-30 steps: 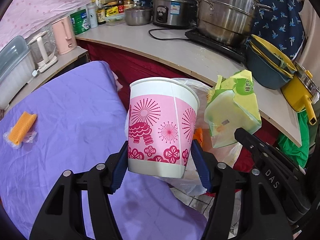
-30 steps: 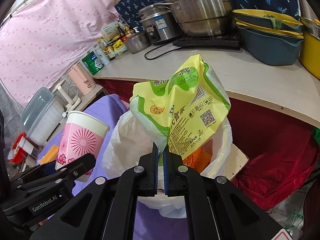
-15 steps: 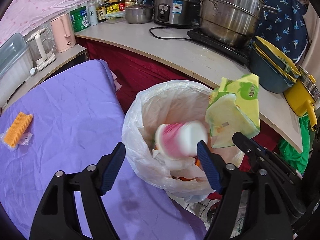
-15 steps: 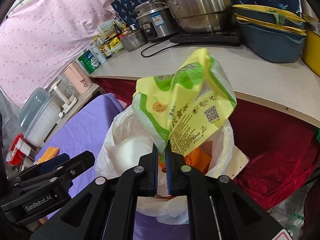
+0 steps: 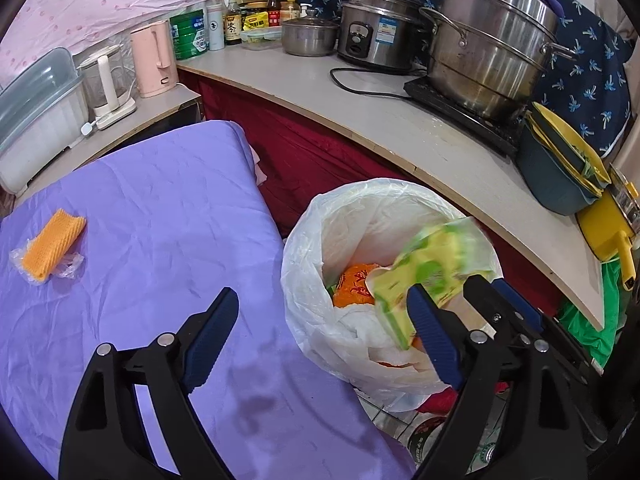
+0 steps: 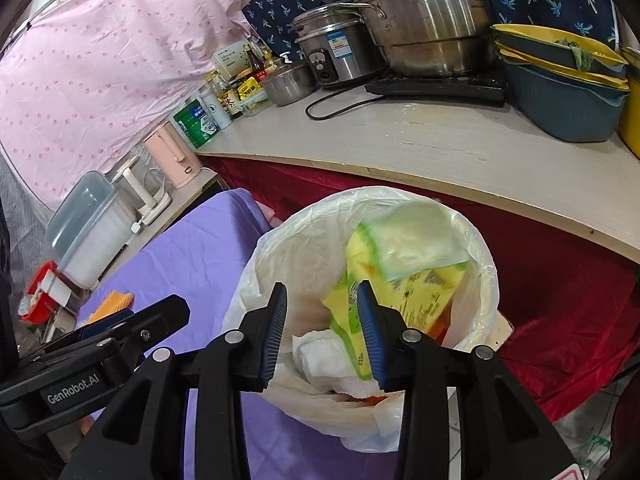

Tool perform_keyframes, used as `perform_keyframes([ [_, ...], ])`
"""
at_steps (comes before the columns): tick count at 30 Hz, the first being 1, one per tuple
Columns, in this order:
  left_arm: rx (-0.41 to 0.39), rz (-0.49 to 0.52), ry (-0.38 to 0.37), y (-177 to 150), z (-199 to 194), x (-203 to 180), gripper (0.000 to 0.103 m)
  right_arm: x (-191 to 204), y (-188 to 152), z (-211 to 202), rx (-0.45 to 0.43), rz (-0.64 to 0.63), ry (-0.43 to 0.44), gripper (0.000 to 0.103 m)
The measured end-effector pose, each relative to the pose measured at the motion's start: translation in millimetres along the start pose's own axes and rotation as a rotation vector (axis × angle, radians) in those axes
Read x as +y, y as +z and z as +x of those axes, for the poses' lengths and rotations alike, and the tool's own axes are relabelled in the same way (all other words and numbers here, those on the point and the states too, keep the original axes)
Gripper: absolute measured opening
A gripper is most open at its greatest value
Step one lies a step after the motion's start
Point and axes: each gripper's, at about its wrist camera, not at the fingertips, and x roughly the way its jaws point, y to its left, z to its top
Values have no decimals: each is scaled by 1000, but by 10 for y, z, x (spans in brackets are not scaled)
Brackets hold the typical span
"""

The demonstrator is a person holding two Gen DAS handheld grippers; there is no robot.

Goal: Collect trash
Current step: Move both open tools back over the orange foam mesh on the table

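A bin lined with a white plastic bag [image 5: 312, 240] [image 6: 486, 280] stands beside the purple table. A yellow-green snack bag [image 6: 400, 268] [image 5: 432, 268] is blurred in the bin's mouth, free of the fingers. My right gripper [image 6: 322, 332] is open just above the bin. My left gripper [image 5: 320, 340] is open and empty over the table's edge, beside the bin. Orange trash [image 5: 354, 284] and white paper [image 6: 324, 356] lie inside the bin. An orange foam net in clear wrap [image 5: 50, 246] lies on the table at the left.
The purple table cloth [image 5: 160, 220] spreads to the left. A counter [image 5: 400, 128] behind the bin holds pots [image 5: 492, 48], a rice cooker [image 5: 376, 36], stacked basins [image 5: 560, 164], bottles and a pink kettle [image 5: 154, 58]. Red cloth [image 6: 560, 300] hangs below the counter.
My left gripper opened and the pink paper cup dropped into the bin. My right gripper has opened and the yellow-green snack bag is falling into the bin.
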Motion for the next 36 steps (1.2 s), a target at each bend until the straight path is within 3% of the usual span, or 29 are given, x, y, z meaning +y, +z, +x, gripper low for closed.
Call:
perform_keyframes([
  [10, -9, -30, 4, -10, -90, 152, 82, 89, -17, -70, -4, -8, -7, 43],
  [23, -32, -84, 17, -54, -277, 479, 82, 481, -50, -129, -11, -65, 24, 47],
  [36, -54, -217, 77, -188, -487, 1299, 82, 1211, -236, 33, 34, -174, 88, 47],
])
